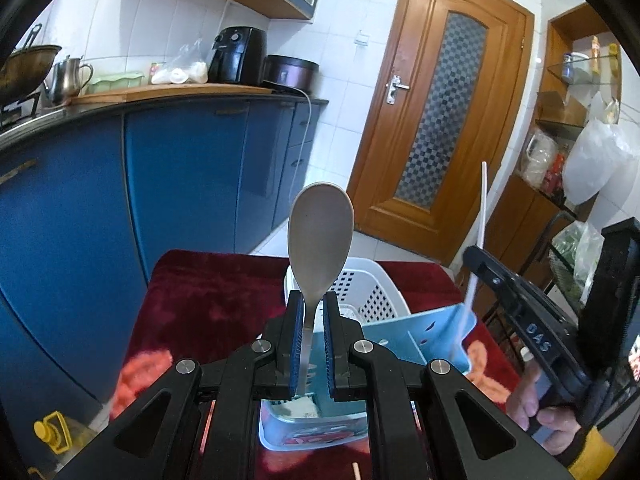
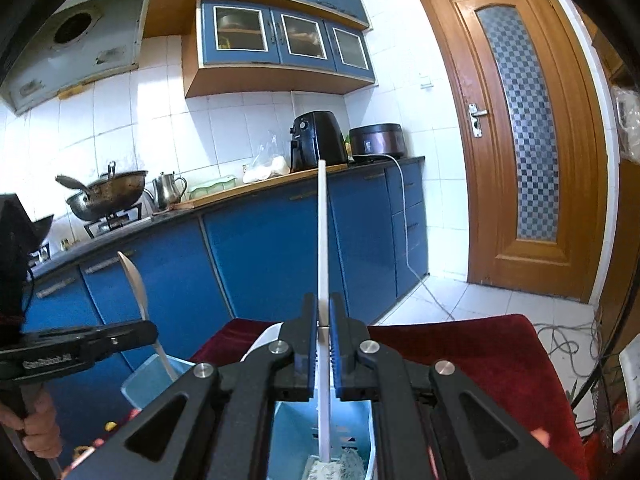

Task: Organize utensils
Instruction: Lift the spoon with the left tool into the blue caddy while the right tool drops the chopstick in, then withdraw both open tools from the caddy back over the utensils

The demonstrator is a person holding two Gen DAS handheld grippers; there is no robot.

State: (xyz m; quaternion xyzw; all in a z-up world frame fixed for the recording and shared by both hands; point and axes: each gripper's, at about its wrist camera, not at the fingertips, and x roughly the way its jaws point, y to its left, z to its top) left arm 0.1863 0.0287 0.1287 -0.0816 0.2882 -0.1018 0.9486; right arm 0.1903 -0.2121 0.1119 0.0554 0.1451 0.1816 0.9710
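A steel spoon (image 1: 320,236) stands bowl-up, its handle clamped between the blue pads of my left gripper (image 1: 313,300). The handle's lower end reaches down into a light blue utensil holder (image 1: 420,328) on the red cloth (image 1: 208,292). My right gripper (image 2: 321,300) is shut on a thin white chopstick (image 2: 322,240) held upright, with its lower end inside the same holder (image 2: 360,412). Each gripper shows in the other's view: the right gripper (image 1: 476,256) with the chopstick (image 1: 482,208) at the right, the left gripper (image 2: 148,330) with the spoon (image 2: 134,280) at the left.
A white perforated basket (image 1: 372,292) stands right behind the holder. A wooden stick (image 1: 355,472) lies on the cloth near me. Blue cabinets (image 1: 180,184) and a counter with an air fryer (image 2: 316,140) run along the left. A wooden door (image 2: 520,140) lies ahead, and cables (image 2: 568,344) trail on the floor.
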